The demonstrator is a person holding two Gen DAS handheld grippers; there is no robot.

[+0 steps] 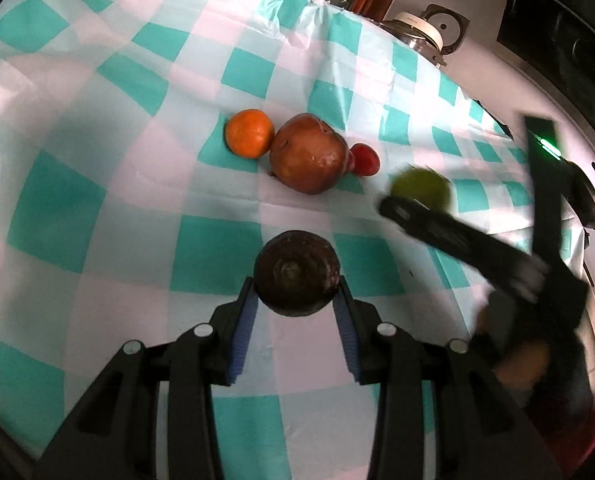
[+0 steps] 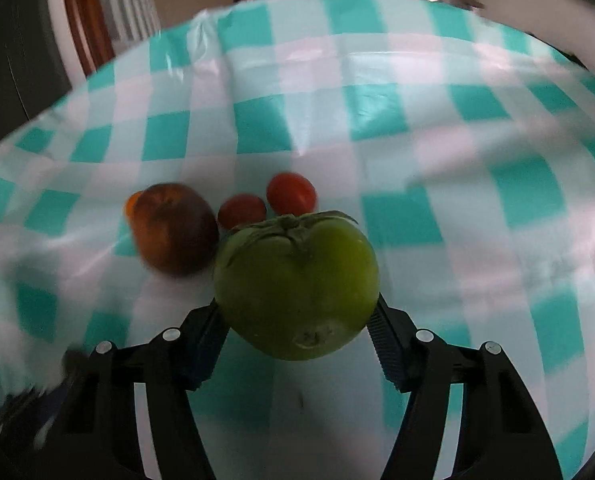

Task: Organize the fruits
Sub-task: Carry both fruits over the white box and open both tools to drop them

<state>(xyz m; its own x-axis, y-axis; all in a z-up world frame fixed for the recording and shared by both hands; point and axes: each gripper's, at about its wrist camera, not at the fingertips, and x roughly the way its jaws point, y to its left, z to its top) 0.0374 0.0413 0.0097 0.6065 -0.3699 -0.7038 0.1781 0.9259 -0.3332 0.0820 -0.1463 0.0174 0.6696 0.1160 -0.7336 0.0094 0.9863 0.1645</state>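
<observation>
Your left gripper (image 1: 296, 305) pinches a dark, round fruit (image 1: 296, 270) between its blue pads (image 1: 243, 328), holding it low over the checked cloth (image 1: 97, 128).

Your right gripper (image 2: 297, 320) has a green tomato (image 2: 296, 286) between its fingers, stem end facing away. Both pads seem to touch its sides, though the picture is blurred. From the left view, that gripper reaches in from the right, with the tomato at its tip.

Farther out on the cloth the other fruit lies in a row. An orange (image 1: 249, 133) sits on the left, touching a large brown fruit (image 1: 309, 153). Just beside that, on its right, is a small red tomato (image 1: 364, 159). The right view shows a second red tomato (image 2: 291, 193) close to the first. The green tomato is near this row, to its right.

A metal pot (image 1: 417, 30) stands beyond the far edge of the cloth.
</observation>
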